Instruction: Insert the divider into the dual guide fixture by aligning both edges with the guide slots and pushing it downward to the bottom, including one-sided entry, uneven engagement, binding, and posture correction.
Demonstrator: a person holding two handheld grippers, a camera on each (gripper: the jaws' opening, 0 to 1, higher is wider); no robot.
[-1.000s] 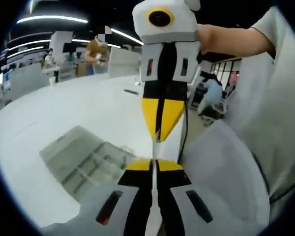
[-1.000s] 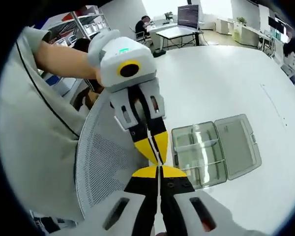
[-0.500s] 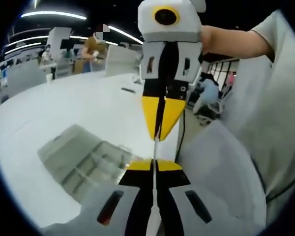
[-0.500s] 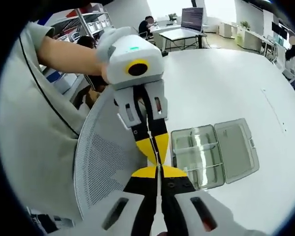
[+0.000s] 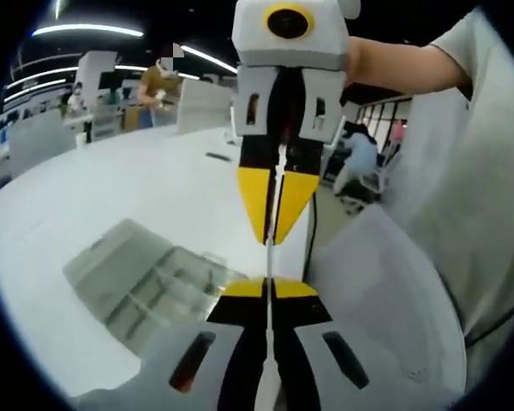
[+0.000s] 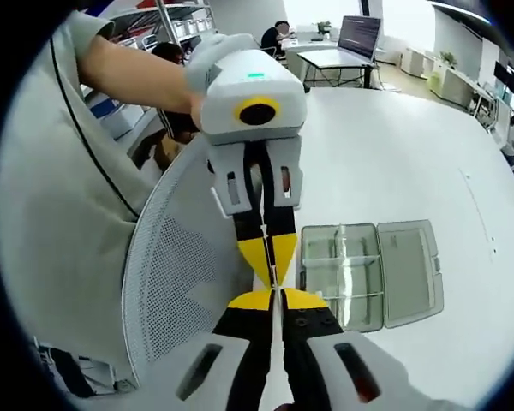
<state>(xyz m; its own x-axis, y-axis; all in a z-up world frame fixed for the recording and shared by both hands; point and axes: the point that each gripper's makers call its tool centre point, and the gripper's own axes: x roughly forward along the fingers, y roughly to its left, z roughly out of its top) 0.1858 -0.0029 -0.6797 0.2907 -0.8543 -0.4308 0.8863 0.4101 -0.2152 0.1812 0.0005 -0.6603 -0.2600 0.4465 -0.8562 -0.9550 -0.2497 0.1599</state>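
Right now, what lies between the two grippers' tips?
The thin white divider, edge-on, spans from the left gripper to the right gripper; the left gripper view shows it.

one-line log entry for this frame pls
left gripper: shut on divider | right gripper: shut on divider | compartment box: open on table | divider: not inserted

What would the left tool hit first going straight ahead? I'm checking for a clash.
Probably the right tool: its yellow tips sit directly ahead of the left tool, both pinching the thin divider between them. Depth is hard to judge.
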